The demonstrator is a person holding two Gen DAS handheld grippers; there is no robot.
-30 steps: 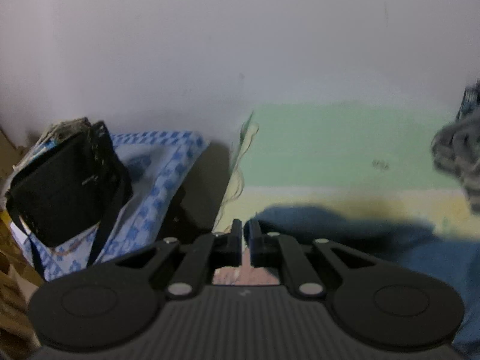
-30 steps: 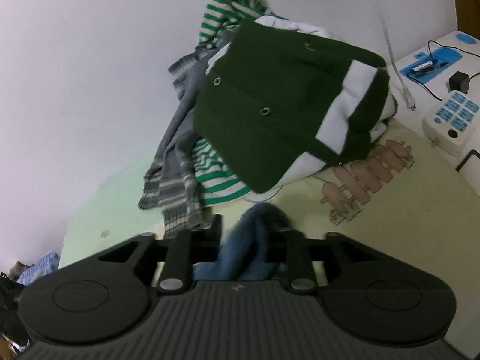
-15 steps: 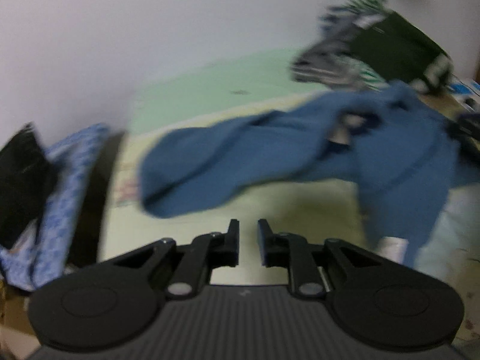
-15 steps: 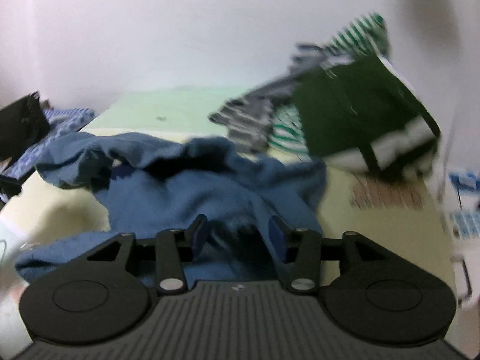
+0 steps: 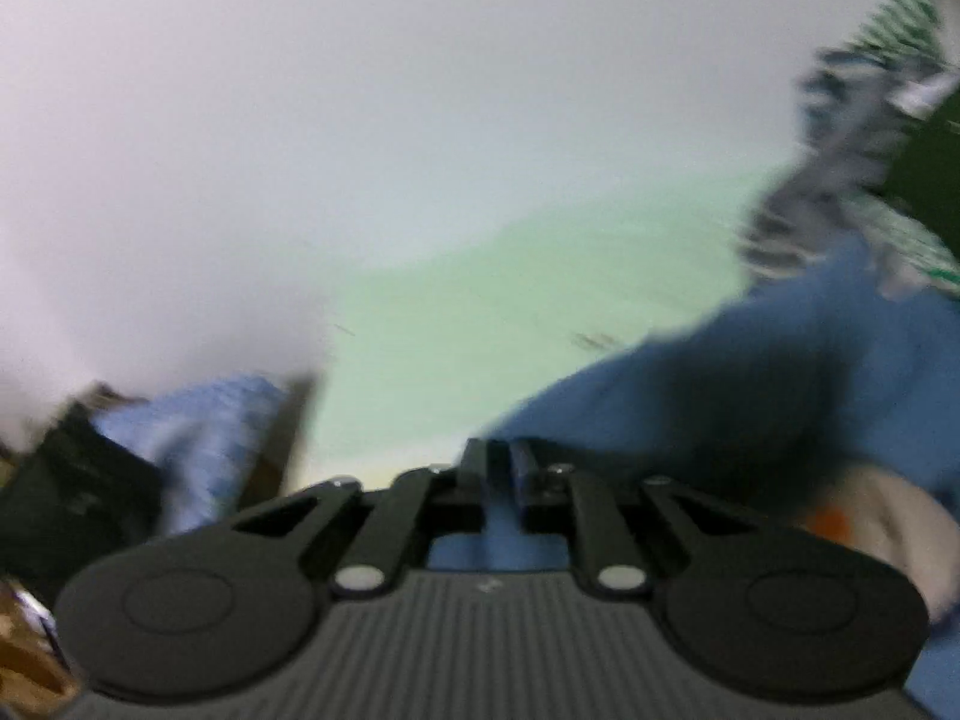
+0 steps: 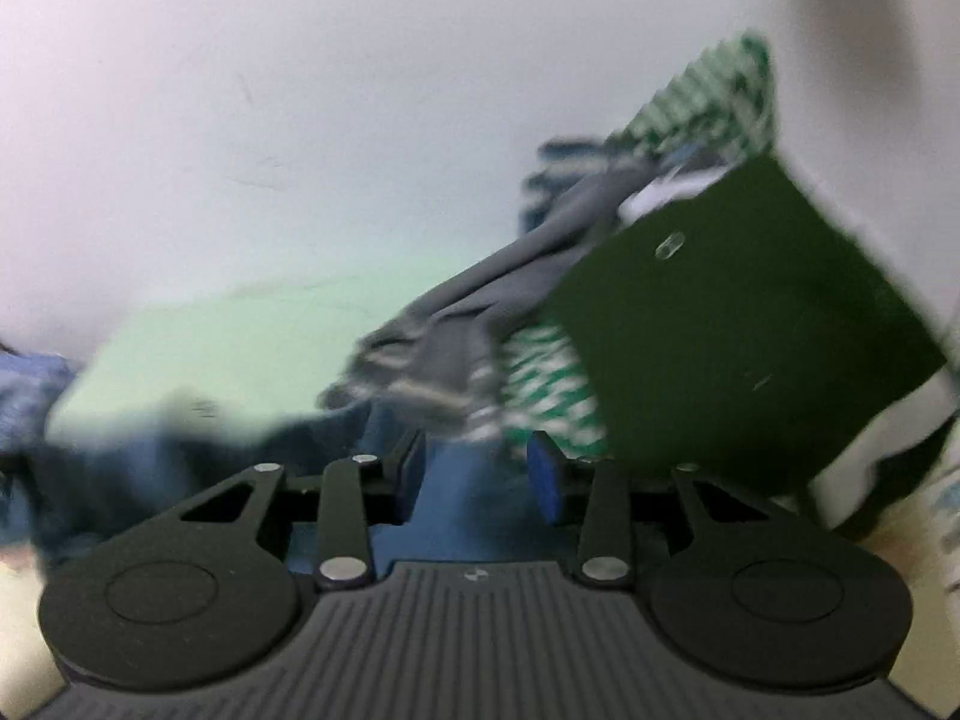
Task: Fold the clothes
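Wall: white, behind a pale green sheet (image 5: 456, 324) with open room at its middle.
Left edge: black bag (image 5: 66, 498) on blue checked cloth (image 5: 204, 420).
Left gripper (image 5: 497, 468): fingers nearly together, blue garment (image 5: 750, 384) between them; grip uncertain through blur.
Right gripper (image 6: 477, 474): fingers apart, the garment (image 6: 474, 504) between; hold unclear.
Right edge: clothes pile (image 6: 690, 330), touching the garment.

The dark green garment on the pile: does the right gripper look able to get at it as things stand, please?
Probably yes. The dark green garment lies on top of the pile, uncovered, just ahead and right of the right gripper. The jaws stand apart, but blue cloth lies between them, so it might need to be set down first.
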